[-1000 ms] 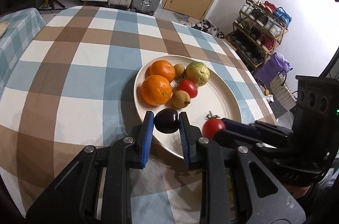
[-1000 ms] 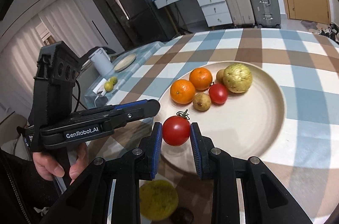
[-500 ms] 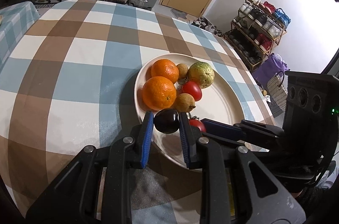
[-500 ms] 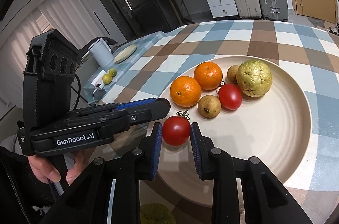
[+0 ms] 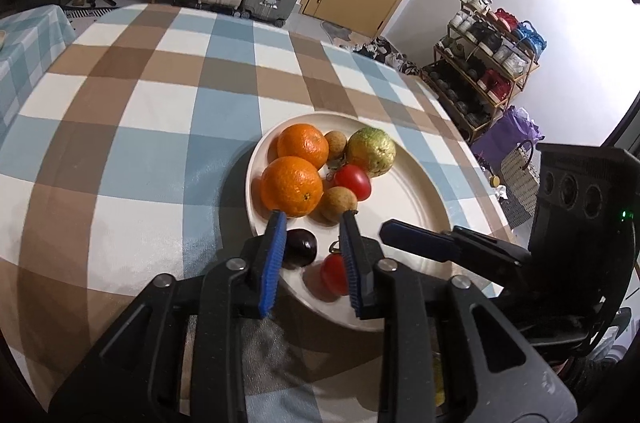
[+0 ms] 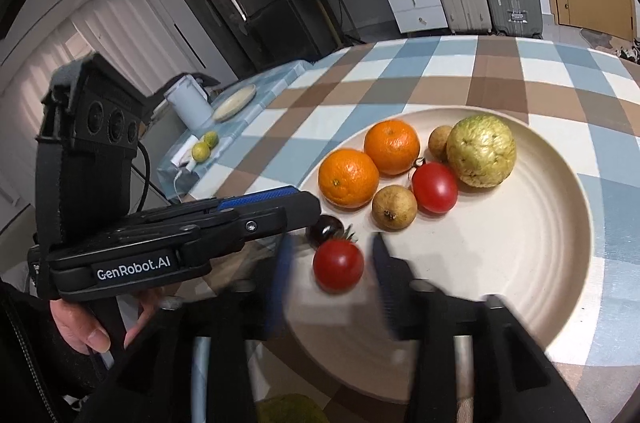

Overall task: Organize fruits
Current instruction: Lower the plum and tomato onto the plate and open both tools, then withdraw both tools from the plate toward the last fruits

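Observation:
A cream plate (image 5: 412, 199) (image 6: 560, 303) on the checked tablecloth holds two oranges (image 5: 292, 185), a green-yellow guava (image 6: 480, 151), a red tomato (image 6: 434, 187) and two small brown fruits. On its near part lie a dark plum (image 5: 299, 246) (image 6: 324, 229) and a second red tomato (image 5: 334, 273) (image 6: 338, 265). My left gripper (image 5: 313, 223) (image 6: 304, 205) is opening; the plum lies between its jaws beside the left pad, clear of the right one. My right gripper (image 6: 332, 243) (image 5: 416, 243) is opening too, motion-blurred, with the tomato loose between its jaws.
A yellow-green fruit (image 6: 288, 411) lies on the table just below the plate's near rim. A person's hand (image 6: 84, 323) holds the left gripper. A side table at the left carries a kettle (image 6: 188, 103), a small plate and limes. Suitcases, drawers and a shoe rack (image 5: 484, 71) stand behind.
Both grippers' jaws have spread apart. The plum and the tomato, gripped before, now rest on the plate's near part. The right gripper had moved in over the plate.

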Demonstrator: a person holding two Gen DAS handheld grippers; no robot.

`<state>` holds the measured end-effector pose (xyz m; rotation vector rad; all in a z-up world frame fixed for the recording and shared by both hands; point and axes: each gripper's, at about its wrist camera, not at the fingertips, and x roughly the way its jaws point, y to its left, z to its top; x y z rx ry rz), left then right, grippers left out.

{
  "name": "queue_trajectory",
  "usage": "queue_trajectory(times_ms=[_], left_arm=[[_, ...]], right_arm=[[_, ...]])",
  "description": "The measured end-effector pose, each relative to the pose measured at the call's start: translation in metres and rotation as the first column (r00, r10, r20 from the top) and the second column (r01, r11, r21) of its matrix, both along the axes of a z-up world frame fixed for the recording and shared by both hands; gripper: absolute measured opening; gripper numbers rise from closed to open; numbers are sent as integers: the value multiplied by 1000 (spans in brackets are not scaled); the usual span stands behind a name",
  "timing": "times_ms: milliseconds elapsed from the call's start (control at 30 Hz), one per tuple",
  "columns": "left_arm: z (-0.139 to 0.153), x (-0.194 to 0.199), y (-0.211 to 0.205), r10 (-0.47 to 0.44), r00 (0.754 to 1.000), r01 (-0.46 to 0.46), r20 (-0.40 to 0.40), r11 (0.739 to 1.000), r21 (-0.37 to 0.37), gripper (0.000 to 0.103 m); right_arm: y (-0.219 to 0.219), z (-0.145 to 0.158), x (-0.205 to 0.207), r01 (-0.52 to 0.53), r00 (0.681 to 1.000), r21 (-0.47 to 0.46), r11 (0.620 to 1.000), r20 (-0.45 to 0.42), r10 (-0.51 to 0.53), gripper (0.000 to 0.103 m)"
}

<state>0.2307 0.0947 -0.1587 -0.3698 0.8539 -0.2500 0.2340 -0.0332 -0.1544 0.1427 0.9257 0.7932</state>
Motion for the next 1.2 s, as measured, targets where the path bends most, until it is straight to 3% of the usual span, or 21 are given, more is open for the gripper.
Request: queue_trajectory(times_ms=[100,133,267,433,533,633,867,1033,1200], left_arm=[[7,-6,-2,8,1000,-8,11,1000,25,39],[9,-8,-3,7,1000,-7,15,1000,24,39],[24,-22,-8,7,999,-9,33,999,38,39],[45,-47,-15,22,997,-27,75,997,69,66],[56,-62,-17,33,995,-41,91,996,83,77],[65,-77,-22,37,994,-47,101,994,96,81],[85,-111,-33,37,990,-57,139,988,142,86],[96,-135,-37,55,983,-80,174,987,141,101],[102,-157,-42,62,977,-97,203,981,166,102]], right_arm=[[-10,11,-8,10,1000,35,999,26,-11,59],[-13,13,-10,16,999,41,999,30,-17,64],[-23,23,-21,55,997,46,997,54,-57,67],[-39,37,-37,116,988,46,992,97,-120,88],[-52,47,-51,128,983,54,990,129,-134,94],[-62,56,-66,148,975,58,987,159,-156,99],[-82,77,-102,197,948,81,977,239,-211,102],[-89,88,-121,225,928,97,970,282,-243,103],[-91,95,-139,230,920,90,969,306,-246,103]])
